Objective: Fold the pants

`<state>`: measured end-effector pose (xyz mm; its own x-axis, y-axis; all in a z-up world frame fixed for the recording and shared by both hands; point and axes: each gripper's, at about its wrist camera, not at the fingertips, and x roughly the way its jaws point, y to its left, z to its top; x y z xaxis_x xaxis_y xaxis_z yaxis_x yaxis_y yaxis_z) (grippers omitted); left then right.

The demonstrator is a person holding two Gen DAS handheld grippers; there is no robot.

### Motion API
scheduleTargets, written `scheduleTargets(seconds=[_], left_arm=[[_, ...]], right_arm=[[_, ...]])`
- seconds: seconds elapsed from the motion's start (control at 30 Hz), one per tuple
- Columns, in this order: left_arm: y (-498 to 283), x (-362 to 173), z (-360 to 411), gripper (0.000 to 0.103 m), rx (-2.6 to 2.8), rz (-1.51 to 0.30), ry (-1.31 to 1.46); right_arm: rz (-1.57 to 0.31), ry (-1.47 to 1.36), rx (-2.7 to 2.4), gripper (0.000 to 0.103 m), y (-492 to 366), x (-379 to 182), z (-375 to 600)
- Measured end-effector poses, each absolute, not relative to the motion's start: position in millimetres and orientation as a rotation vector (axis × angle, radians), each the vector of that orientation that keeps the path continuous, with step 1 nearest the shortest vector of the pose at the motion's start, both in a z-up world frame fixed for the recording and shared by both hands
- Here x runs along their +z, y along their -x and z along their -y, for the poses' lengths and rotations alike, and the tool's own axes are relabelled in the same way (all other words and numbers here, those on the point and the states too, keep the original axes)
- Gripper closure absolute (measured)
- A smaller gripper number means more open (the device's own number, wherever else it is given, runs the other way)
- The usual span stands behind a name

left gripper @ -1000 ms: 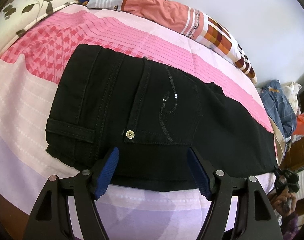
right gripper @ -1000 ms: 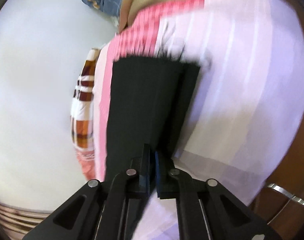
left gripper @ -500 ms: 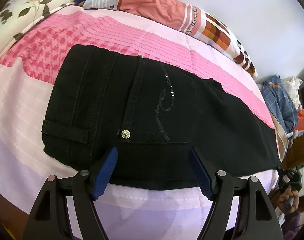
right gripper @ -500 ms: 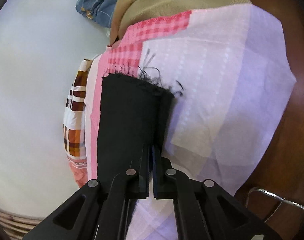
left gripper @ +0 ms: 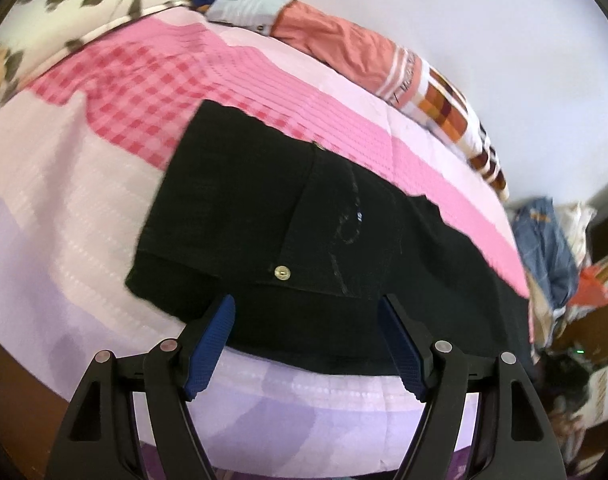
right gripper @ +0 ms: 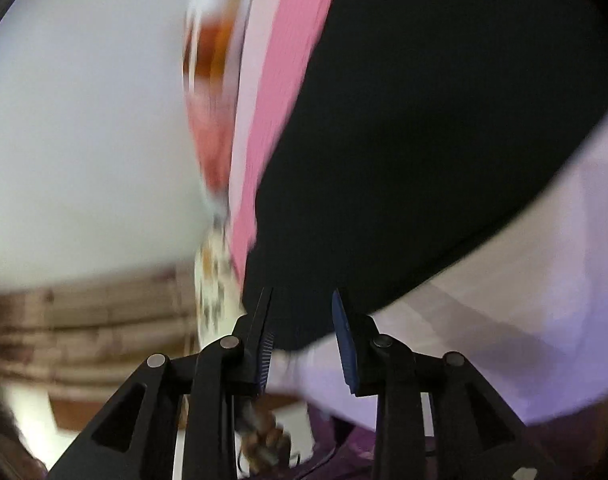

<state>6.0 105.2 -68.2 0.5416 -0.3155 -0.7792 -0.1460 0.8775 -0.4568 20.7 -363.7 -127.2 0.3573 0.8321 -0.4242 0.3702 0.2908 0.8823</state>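
Note:
Black pants [left gripper: 264, 208] lie flat on the pink and lilac bed sheet [left gripper: 84, 208], back pocket and brass rivet facing up. My left gripper [left gripper: 305, 312] is open, its blue pads spread over the near edge of the waist part and gripping nothing. The right wrist view is blurred by motion. There my right gripper [right gripper: 302, 312] has its jaws opening. The black pants [right gripper: 443, 140] fill the view ahead, and a corner of the cloth sits in the gap with the pads apart from it.
A folded orange and checked quilt [left gripper: 343, 44] lies along the far side of the bed against the white wall. A floral pillow [left gripper: 84, 4] sits at the far left. A pile of clothes [left gripper: 551, 240] stands beyond the bed's right end.
My right gripper was shut on the frayed leg end; it has since swung fast across the bed and its jaws have parted. The left view has shifted slightly, and its jaws stay equally wide.

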Motion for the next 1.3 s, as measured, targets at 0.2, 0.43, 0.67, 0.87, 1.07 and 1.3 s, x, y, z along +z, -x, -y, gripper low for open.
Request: scheduleTargets(seconds=[0.2,0.43,0.67,0.87,1.07,1.3], left_arm=[[4,-67,-130,0.029,-0.060,-1.016,0.527],[11,-71,-148,0.029,-0.043,-1.028,0.533],[13,-84,-165,0.029,-0.017,-1.060,0.612],[17,-84,-187,0.029,0.011,-1.028,0.695],[16,-84,-191,0.029,0.016,-1.045,0.687],[15,-93,-198,0.029,0.036,-1.072,0.716]], right_arm=[[-1.390,-1.304,0.507,0.072,-40,-158,303],[-1.414,-1.297,0.451,0.071,-51,-168,294],[-1.389,-1.339,0.428,0.067,-45,-171,279],[-1.365,-1.188,0.433,0.095,-55,-164,269],[-1.346,-1.094,0.464,0.097,-52,-149,267],[-1.406,-1.172,0.459,0.096,-52,-170,266]])
